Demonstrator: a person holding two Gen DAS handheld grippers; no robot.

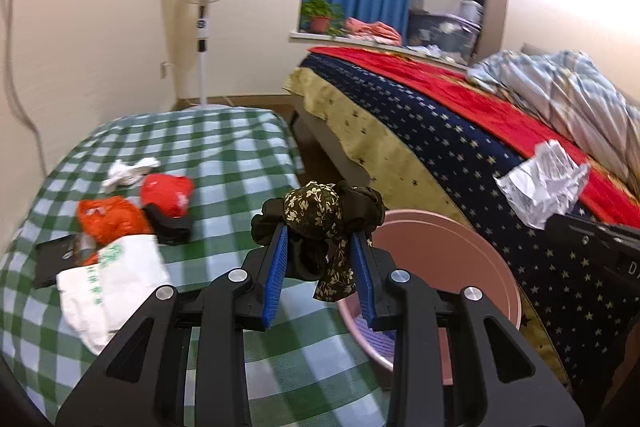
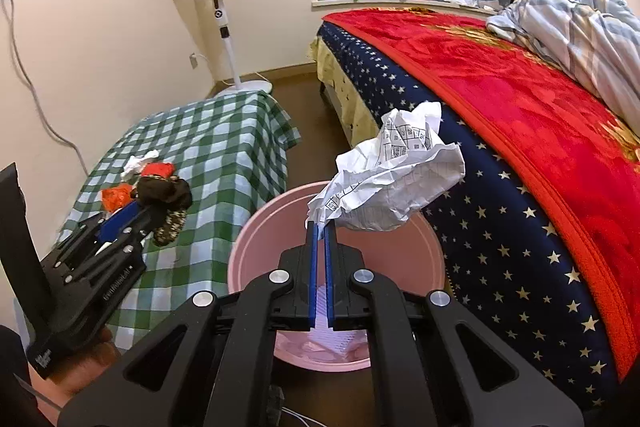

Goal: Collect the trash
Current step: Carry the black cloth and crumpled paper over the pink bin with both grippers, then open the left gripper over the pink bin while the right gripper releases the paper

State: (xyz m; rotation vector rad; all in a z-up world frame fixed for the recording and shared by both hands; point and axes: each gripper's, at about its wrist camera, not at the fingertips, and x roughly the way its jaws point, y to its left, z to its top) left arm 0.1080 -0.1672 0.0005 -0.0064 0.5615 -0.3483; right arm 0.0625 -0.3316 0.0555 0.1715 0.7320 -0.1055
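At the left of the left wrist view, the counter under a green-and-white checked cloth (image 1: 224,163) carried a crumpled white tissue (image 1: 130,171), a red plastic wrapper (image 1: 167,194), an orange plastic bag (image 1: 110,219) and a white plastic bag with green print (image 1: 110,281), all clustered close together. In the lower centre, the left gripper (image 1: 320,239) had its jaws partly closed around a bunched dark fabric scrunchie with a cream floral pattern (image 1: 316,211), which hung between the blue pads just left of the round pink plastic bin (image 1: 452,255). At the right edge, a crumpled sheet of white printed paper (image 1: 542,183) showed against the navy star-patterned bedspread (image 1: 460,155).

In the right wrist view, the left gripper (image 2: 148,205) sat at the lower left over the counter (image 2: 224,147). At centre, the right gripper (image 2: 321,227) had its 2 jaws nearly closed, pinching a corner of the paper (image 2: 394,179) above the bin (image 2: 256,239), with the bed's red blanket (image 2: 520,87) to the right.
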